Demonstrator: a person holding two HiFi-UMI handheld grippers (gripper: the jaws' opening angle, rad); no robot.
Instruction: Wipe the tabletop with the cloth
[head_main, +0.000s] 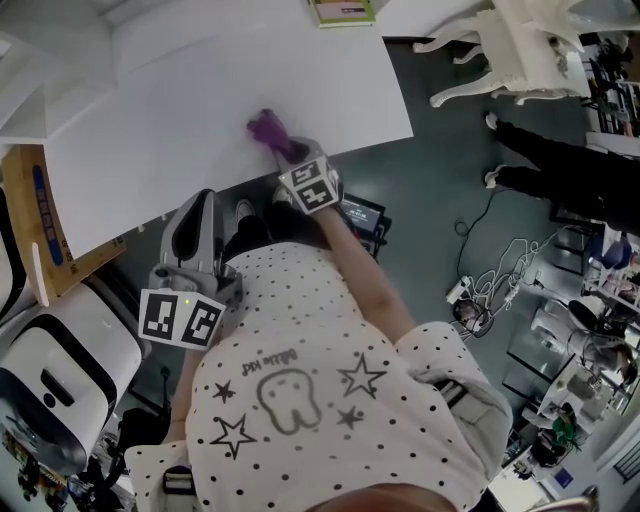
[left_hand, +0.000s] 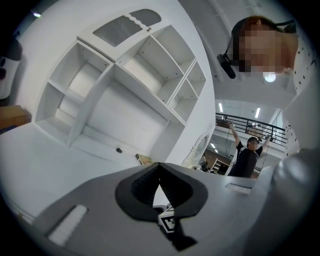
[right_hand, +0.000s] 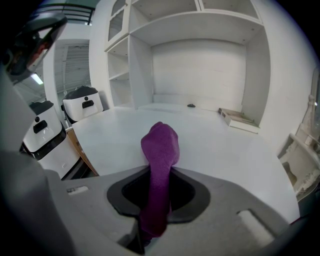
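Head view: right gripper pinches a bunched purple cloth in its fingers, on the white worktop at twelve o'clock. Left gripper, fingers pressed together and empty, hangs at eight o'clock. Wiping seems in hand; next, sweep the cloth toward ten o'clock

White shelf unit, green book, ornate white chair

The purple cloth is standing bunched into a narrow roll, pinched between the jaws of the right gripper, its rounded end reaching over the plain white surface near its front edge.
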